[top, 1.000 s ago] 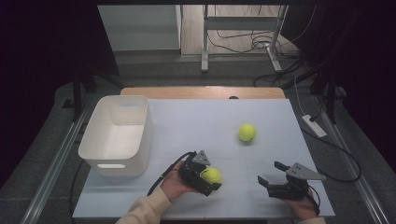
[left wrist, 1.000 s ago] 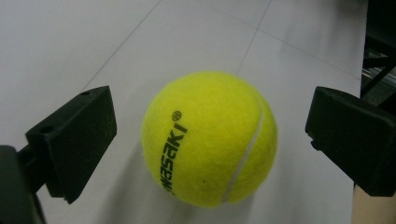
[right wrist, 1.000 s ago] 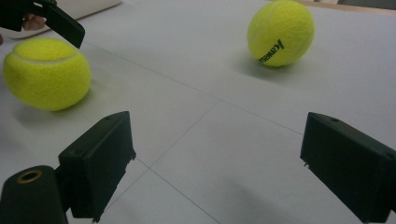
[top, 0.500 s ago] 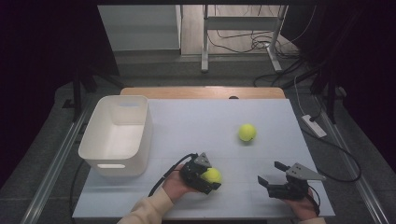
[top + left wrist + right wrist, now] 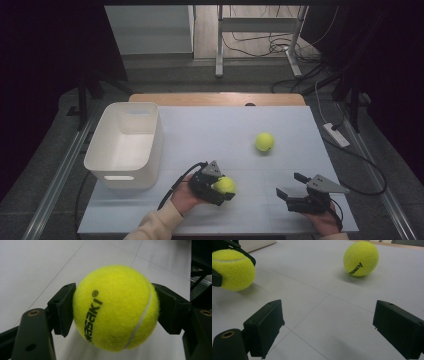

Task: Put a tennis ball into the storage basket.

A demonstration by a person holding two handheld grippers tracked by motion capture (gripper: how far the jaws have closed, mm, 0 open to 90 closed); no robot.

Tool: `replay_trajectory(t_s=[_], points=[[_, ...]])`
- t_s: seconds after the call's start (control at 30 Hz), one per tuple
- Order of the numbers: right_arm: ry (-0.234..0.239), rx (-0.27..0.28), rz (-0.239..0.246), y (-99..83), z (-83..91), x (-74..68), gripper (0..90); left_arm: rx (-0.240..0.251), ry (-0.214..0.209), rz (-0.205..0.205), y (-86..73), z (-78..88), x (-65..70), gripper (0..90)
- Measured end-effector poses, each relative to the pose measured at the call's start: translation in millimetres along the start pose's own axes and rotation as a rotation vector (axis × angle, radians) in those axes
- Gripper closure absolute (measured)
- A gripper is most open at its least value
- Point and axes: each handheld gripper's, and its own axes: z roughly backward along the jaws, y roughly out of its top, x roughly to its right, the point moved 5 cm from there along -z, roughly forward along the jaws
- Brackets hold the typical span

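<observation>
Left gripper (image 5: 220, 186), near centre of the table (image 5: 210, 130): jaws clamped on opposite sides of a tennis ball (image 5: 115, 307), pads pressing its flanks, ball apparently lifted just off the surface. White bin (image 5: 127, 145) sits to the far left of it, open side up, nothing visible inside. Right gripper (image 5: 295, 190), near right: jaws spread wide, holding nothing. Second ball (image 5: 361, 258) lies loose on the table, far and slightly left of those jaws, well apart; the right hand is the nearer one to it.
</observation>
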Motion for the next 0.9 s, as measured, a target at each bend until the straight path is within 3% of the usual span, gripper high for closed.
replay_trajectory(t_s=[0.7, 0.9], points=[[-0.006, 0.012, 0.001, 1.1, 1.6, 0.6, 9.8, 0.089, 0.048, -0.001, 7.1, 28.4, -6.3, 26.3], [-0.008, 0.013, 0.003, 1.3, 1.6, 1.0, 9.8, 0.121, 0.041, 0.013, 8.7, 36.8, -8.0, 26.3]])
